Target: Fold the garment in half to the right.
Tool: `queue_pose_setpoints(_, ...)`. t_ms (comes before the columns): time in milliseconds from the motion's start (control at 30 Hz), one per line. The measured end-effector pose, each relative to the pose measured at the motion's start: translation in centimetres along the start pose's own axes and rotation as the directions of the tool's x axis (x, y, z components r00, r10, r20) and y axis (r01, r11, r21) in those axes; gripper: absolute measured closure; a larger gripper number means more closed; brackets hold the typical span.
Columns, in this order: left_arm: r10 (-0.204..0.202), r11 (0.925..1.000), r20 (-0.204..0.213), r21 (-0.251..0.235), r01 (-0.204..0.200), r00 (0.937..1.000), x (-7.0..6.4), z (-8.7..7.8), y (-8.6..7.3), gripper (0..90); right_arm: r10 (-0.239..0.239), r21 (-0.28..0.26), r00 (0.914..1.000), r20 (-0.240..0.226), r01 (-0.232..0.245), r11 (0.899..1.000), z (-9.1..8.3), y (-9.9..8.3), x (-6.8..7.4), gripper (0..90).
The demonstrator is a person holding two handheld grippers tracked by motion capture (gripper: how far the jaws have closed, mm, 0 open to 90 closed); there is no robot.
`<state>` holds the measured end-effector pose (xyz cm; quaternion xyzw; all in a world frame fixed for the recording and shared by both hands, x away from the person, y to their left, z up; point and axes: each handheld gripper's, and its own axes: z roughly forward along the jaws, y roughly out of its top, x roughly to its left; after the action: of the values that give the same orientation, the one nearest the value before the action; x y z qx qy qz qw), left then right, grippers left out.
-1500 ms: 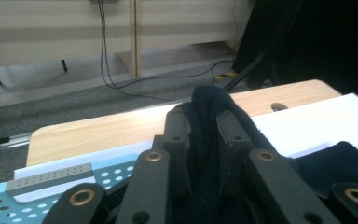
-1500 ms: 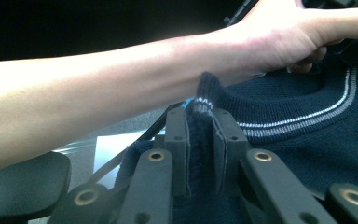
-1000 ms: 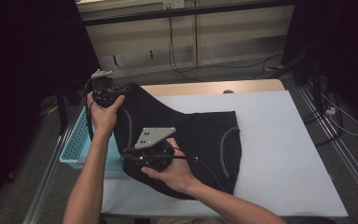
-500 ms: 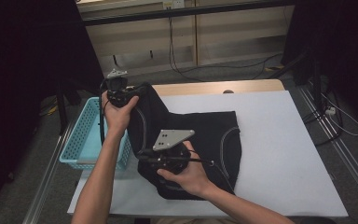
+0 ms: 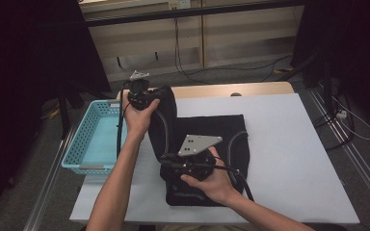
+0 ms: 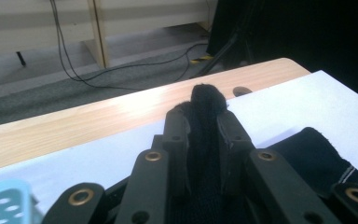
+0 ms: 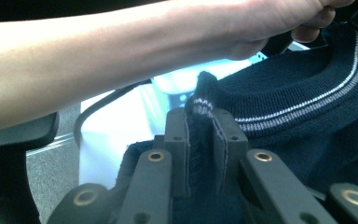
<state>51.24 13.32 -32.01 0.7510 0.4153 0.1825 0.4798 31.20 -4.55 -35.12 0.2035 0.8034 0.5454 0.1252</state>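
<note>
A black knit garment (image 5: pixel 212 132) with thin white stripes lies on the white table top (image 5: pixel 289 144). My left gripper (image 5: pixel 142 98) is shut on a fold of it at the far left edge, lifted off the table; black cloth (image 6: pixel 206 100) sticks up between the jaws of my left gripper (image 6: pixel 204 123). My right gripper (image 5: pixel 171 161) is shut on the garment's near left part. In the right gripper view, my right gripper (image 7: pixel 204 123) pinches a striped edge (image 7: pixel 200 105), and the striped trim (image 7: pixel 307 100) curves to the right. The person's left forearm (image 7: pixel 121 56) crosses above.
A light blue plastic basket (image 5: pixel 96 137) hangs at the table's left side. A wooden strip (image 5: pixel 231 90) runs along the far edge. Cables lie on the floor behind the table. White table surface (image 6: pixel 307 100) stretches to the right of the garment.
Both grippers have carried the garment's left part to the right, away from the basket. The left gripper has risen and moved farther from me; the right one has shifted right.
</note>
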Motion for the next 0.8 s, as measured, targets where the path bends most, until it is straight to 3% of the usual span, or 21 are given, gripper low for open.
queue_pose_setpoints(433,0.015,0.9996,0.049,0.021,-0.016,0.9987,-2.7,2.8,-0.4,76.5,0.011,0.037,0.999,0.044,-0.013,0.999,-1.8,-2.7,-0.5,78.3)
queue_pose_setpoints(533,0.015,0.9996,0.06,0.024,-0.017,0.9981,-3.0,3.3,-0.7,76.5,0.019,0.04,0.9983,0.056,-0.021,0.999,-2.4,-3.4,-0.8,78.3)
queue_pose_setpoints(600,-0.008,0.9996,0.084,0.026,0.006,0.9964,-2.9,3.6,-0.8,76.5,0.028,0.044,0.9972,0.07,-0.031,0.999,-2.8,-3.7,-0.9,78.1)
queue_pose_setpoints(800,-0.005,0.9995,0.084,0.03,0.003,0.9965,-3.4,4.4,-1.2,76.5,0.048,0.064,0.9937,0.102,-0.055,0.996,-4.2,-5.1,-1.2,78.0)
